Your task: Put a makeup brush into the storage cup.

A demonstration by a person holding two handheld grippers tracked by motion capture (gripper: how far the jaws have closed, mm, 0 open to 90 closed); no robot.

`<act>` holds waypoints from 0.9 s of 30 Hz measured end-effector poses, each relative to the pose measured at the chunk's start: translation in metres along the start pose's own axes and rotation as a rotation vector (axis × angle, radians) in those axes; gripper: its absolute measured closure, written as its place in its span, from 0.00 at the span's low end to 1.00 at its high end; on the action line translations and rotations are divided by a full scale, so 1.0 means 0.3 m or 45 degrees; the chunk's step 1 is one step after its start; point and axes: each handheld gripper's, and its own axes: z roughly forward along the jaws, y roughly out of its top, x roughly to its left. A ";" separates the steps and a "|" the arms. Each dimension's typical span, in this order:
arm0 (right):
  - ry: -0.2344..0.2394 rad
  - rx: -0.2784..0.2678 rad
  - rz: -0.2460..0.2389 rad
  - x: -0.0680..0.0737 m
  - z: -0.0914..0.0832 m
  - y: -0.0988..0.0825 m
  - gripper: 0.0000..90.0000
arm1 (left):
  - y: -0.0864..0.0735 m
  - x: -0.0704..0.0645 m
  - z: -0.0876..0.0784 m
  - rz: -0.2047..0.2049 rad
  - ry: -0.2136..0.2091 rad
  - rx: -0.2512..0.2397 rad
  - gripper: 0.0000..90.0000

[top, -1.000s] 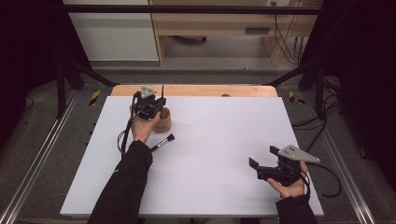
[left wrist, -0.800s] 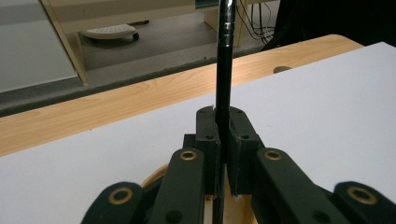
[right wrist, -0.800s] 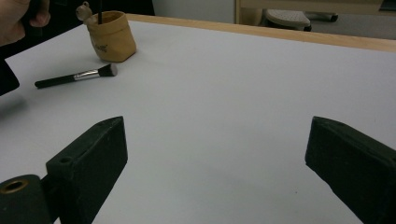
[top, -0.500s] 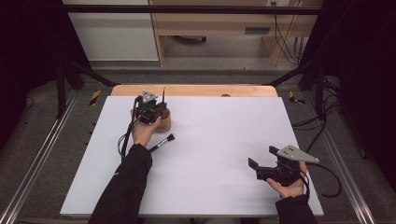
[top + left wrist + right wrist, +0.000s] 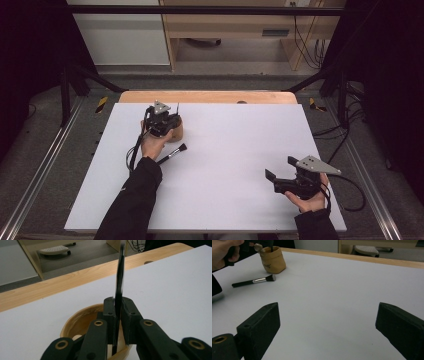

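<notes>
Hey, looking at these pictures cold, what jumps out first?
The left gripper clamps a thin black brush handle upright over a tan pouch at the white table's far left. A second brush lies beside it, and the right gripper rests open, near right.

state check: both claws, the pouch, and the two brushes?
left claw: shut on thin brush, over the pouch.
thin brush: upright, lower end inside the pouch.
tan pouch: upright, open-topped.
flat-top brush: lying flat on the white table, beside the pouch.
right claw: open, nothing between the jaws.
</notes>
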 end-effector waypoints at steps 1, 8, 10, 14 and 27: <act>0.002 0.000 0.003 0.001 0.000 0.000 0.07 | 0.000 -0.002 -0.004 0.005 -0.001 0.002 0.89; -0.001 -0.004 -0.006 0.002 -0.002 0.002 0.07 | -0.017 -0.002 -0.056 -0.015 -0.012 -0.033 0.70; -0.001 -0.005 -0.006 0.002 -0.002 0.002 0.07 | -0.021 -0.001 -0.079 -0.029 -0.029 -0.049 0.66; 0.000 -0.009 -0.003 0.005 -0.004 0.004 0.07 | -0.029 0.001 -0.129 -0.054 -0.070 -0.079 0.58; -0.011 -0.020 -0.010 0.006 -0.013 0.009 0.07 | -0.082 -0.017 -0.288 -0.027 -0.102 -0.159 0.39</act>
